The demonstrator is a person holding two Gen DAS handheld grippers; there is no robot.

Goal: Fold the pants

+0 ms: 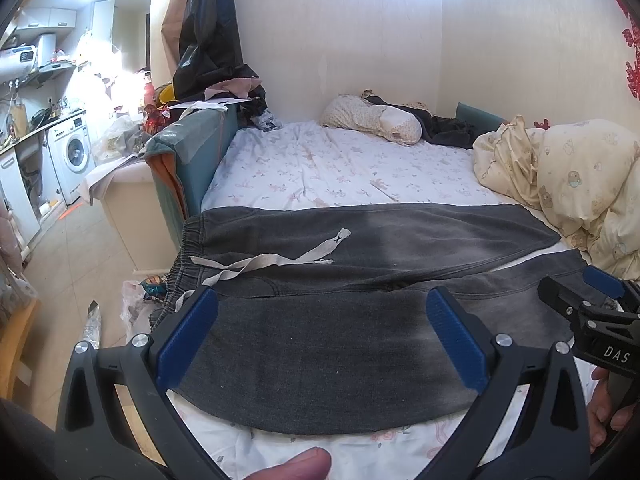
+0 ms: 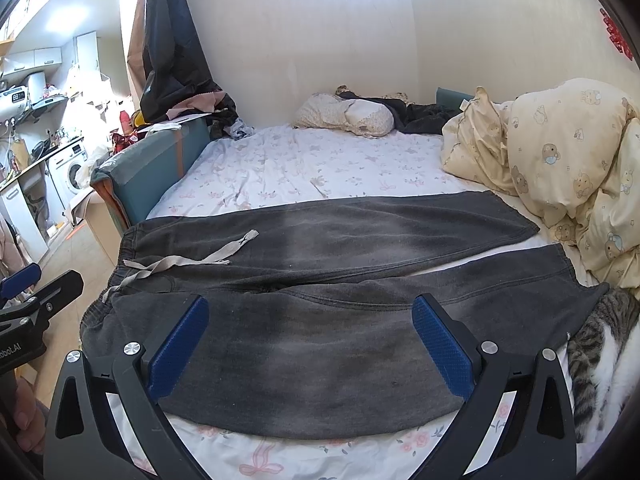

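Observation:
Dark grey pants (image 1: pixel 360 248) lie flat across the bed, waistband at the left with a pale drawstring (image 1: pixel 256 262), both legs running right. They also show in the right wrist view (image 2: pixel 328 264). My left gripper (image 1: pixel 322 300) is open, hovering over the near leg close to the waist. My right gripper (image 2: pixel 310 308) is open, over the near leg's middle. Each gripper shows at the edge of the other's view: the right one (image 1: pixel 580 292), the left one (image 2: pixel 40 280). Neither holds cloth.
The bed has a floral sheet (image 2: pixel 304 168). A cream quilt (image 2: pixel 560 160) is heaped at the right, a pillow (image 2: pixel 352 118) at the far end. A tabby cat (image 2: pixel 600 352) lies beside the near leg's hem. A teal bed end (image 1: pixel 188 148) and floor clutter lie left.

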